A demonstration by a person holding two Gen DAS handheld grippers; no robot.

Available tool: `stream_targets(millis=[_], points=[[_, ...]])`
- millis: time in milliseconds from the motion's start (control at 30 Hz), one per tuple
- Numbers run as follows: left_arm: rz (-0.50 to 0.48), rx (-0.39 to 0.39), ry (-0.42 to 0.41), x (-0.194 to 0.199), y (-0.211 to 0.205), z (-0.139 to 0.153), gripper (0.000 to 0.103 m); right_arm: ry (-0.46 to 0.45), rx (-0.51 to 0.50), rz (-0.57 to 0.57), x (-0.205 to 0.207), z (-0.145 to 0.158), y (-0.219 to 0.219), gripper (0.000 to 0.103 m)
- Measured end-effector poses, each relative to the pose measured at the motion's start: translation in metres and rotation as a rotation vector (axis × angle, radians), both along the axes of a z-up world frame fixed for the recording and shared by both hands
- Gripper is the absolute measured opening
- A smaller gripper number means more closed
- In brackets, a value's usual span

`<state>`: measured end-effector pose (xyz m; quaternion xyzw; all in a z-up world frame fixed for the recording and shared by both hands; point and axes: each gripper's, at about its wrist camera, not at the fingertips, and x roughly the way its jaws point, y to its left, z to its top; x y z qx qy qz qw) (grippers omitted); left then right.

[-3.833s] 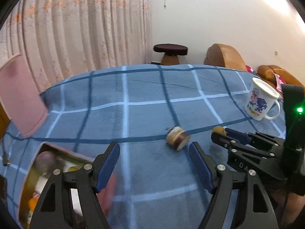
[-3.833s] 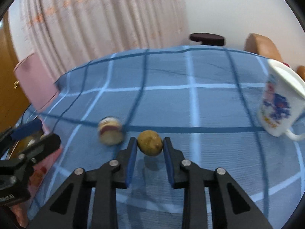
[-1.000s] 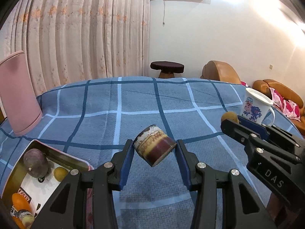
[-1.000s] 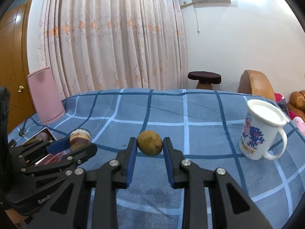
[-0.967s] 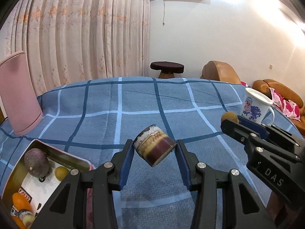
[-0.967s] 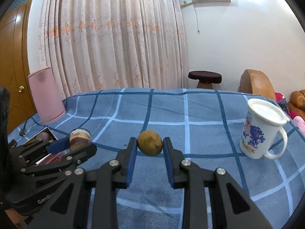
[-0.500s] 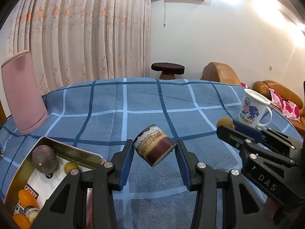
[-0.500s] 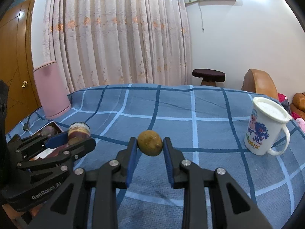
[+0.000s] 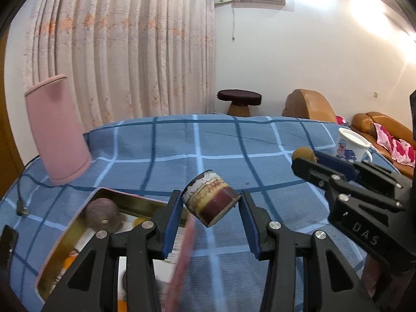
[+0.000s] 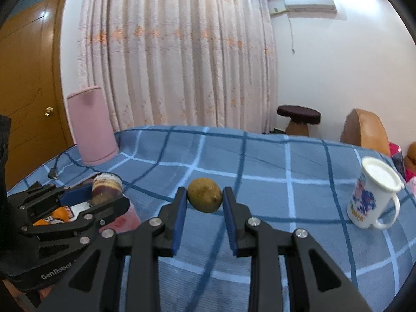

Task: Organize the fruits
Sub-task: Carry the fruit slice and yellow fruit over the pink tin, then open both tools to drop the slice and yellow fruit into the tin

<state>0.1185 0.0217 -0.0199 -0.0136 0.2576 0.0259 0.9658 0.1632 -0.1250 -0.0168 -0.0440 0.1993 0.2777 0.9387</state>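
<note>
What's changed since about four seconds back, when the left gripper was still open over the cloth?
The left gripper has closed on the brown patterned cup, which lay on the checked cloth, and lifted it. Both grippers have risen and swung toward the fruit tin. The right gripper stays clamped on the brownish-yellow fruit. The white mug and pink container have not moved.

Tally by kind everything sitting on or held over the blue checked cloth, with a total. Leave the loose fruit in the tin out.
Tins: 1, the tin
Mugs: 1, the mug
Pink containers: 1, the pink container
Cables: 1, the cable
Brown round fruit: 1, the fruit in the right tongs
Striped cut pieces: 1, the piece in the left tongs
Total: 6
</note>
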Motion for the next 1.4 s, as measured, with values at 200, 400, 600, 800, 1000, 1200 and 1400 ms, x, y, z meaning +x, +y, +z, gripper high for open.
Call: stream_targets(millis=[200, 400, 600, 800, 1000, 1200, 1400], points=[[0.05, 0.01, -0.011, -0.014, 0.027, 0.011, 0.046, -0.042, 0.009, 0.071, -0.011, 0.02, 0.031, 0.031], [0.111, 0.02, -0.002, -0.023, 0.057, 0.014, 0.046, -0.052, 0.012, 0.138, -0.02, 0.031, 0.06, 0.031], [0.16, 0.012, 0.013, -0.031, 0.084, 0.011, 0.046, -0.053, 0.003, 0.189, -0.029, 0.032, 0.088, 0.031], [0.181, -0.001, 0.037, -0.036, 0.103, 0.004, 0.046, -0.021, -0.017, 0.216, -0.031, 0.024, 0.112, 0.031], [0.19, -0.02, 0.068, -0.038, 0.116, -0.005, 0.046, 0.041, -0.056, 0.227, -0.026, 0.003, 0.131, 0.031], [0.181, -0.037, 0.116, -0.032, 0.121, -0.017, 0.046, 0.121, -0.1, 0.236, -0.017, -0.019, 0.142, 0.031], [0.165, -0.039, 0.152, -0.027, 0.12, -0.026, 0.046, 0.183, -0.128, 0.236, -0.006, -0.037, 0.145, 0.031]])
